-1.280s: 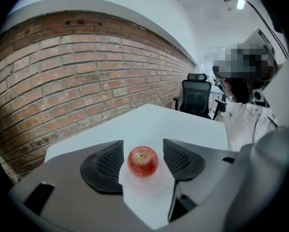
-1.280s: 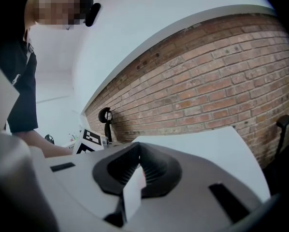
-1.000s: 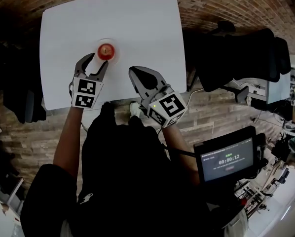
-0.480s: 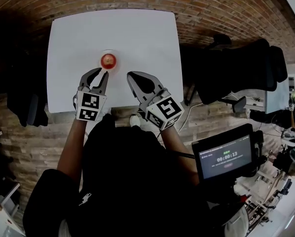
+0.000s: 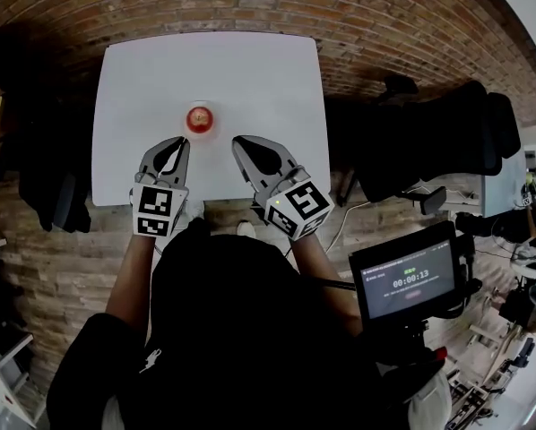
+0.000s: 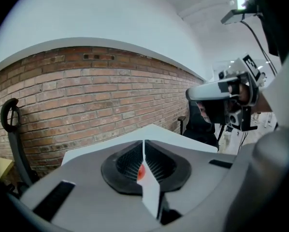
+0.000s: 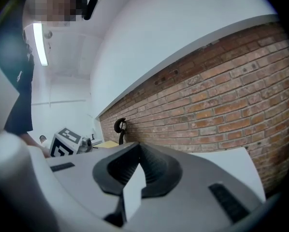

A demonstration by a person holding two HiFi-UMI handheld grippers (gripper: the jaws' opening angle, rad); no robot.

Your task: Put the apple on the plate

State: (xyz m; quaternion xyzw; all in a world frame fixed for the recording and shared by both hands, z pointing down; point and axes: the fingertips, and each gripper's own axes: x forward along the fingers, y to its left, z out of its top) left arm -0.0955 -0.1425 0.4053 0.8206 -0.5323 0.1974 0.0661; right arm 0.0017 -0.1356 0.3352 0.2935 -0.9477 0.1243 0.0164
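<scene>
A red apple [image 5: 198, 118] sits on a small white plate [image 5: 213, 126] in the middle of the white table [image 5: 250, 65]. My left gripper [image 5: 181, 141] hovers just short of the plate, near the front edge, shut with nothing between its jaws. In the left gripper view the jaws [image 6: 143, 142] meet, and a sliver of the apple [image 6: 140, 172] shows through the slit below them. My right gripper [image 5: 239, 141] hangs to the right of the plate, also shut and empty. Its jaws [image 7: 138, 145] point toward the brick wall.
Black office chairs [image 5: 429, 133] stand to the right of the table, and a dark chair with clothing [image 5: 44, 177] to its left. A screen with a timer [image 5: 410, 280] is at my right hip. The floor is brick.
The left gripper's jaws, open round the apple's near side a second ago, have closed and drawn back toward the table's front edge. Both grippers have risen. The apple stays on the plate.
</scene>
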